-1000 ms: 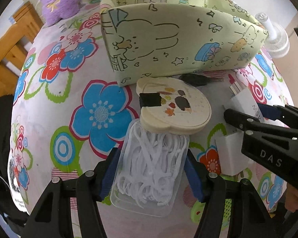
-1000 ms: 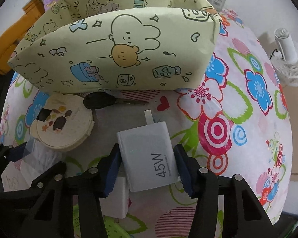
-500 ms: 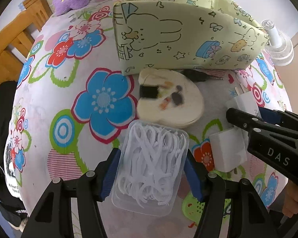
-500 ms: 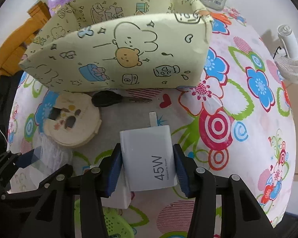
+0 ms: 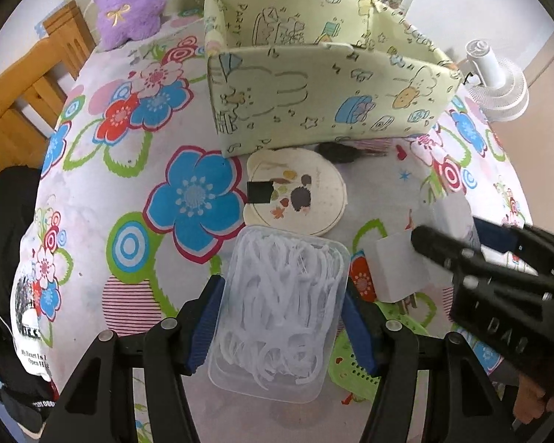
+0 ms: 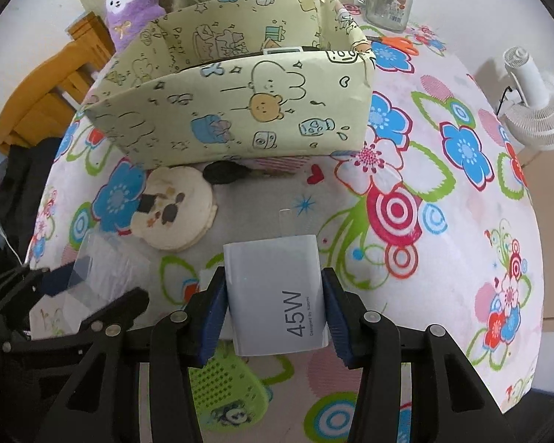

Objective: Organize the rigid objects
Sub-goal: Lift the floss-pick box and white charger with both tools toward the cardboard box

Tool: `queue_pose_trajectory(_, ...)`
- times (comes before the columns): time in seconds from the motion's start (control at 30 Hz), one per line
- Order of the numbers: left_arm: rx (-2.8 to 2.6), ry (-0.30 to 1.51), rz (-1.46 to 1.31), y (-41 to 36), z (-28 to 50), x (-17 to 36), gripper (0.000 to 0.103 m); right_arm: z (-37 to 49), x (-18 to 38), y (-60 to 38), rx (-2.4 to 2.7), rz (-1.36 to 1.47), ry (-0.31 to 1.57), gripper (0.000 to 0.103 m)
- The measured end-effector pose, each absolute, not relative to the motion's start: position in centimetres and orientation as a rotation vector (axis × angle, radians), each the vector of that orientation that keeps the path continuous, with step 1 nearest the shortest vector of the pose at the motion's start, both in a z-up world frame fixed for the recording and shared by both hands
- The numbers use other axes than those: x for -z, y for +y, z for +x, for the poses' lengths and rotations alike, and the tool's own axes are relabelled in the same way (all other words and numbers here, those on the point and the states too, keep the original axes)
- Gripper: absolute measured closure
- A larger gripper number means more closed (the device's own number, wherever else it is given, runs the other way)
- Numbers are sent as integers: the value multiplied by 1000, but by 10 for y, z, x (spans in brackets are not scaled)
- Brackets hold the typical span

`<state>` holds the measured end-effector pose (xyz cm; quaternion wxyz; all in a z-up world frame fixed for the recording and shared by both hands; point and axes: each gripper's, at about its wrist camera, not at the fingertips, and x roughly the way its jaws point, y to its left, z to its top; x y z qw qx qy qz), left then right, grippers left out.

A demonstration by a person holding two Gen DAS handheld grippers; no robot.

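1. Left wrist view: the left tongs (image 5: pixel 282 319) are closed on a clear plastic box of floss picks (image 5: pixel 279 313); both blue pads press its long sides.
2. The box is held above the flowered table (image 5: pixel 136 170), just in front of a round cream case (image 5: pixel 297 192).
3. A black key (image 5: pixel 336 152) lies behind the case, against the front wall of a yellow cartoon-print storage box (image 5: pixel 314 107).
4. A white block (image 5: pixel 399 269) lies to the right, beside the black body of the right tongs (image 5: pixel 472 254).
5. Right wrist view: the right tongs (image 6: pixel 275 304) are closed on a white charger (image 6: pixel 277 295) marked "45W"; their jaws have just been closing, and the pads press on both of its sides.
6. The charger is held above the table (image 6: pixel 443 221), in front of the storage box (image 6: pixel 240 118).
7. The left tongs (image 6: pixel 55 295) with the clear box (image 6: pixel 103 265) are seen at the lower left.
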<state>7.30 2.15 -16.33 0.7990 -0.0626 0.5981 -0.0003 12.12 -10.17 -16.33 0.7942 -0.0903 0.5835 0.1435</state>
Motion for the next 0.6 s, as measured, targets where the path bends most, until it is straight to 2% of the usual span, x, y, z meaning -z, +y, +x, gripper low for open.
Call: queue_pose_trajectory(0.6, 42, 1213, -57, 20, 70, 119, 39, 93, 127, -105, -278, -149, 1207, 51)
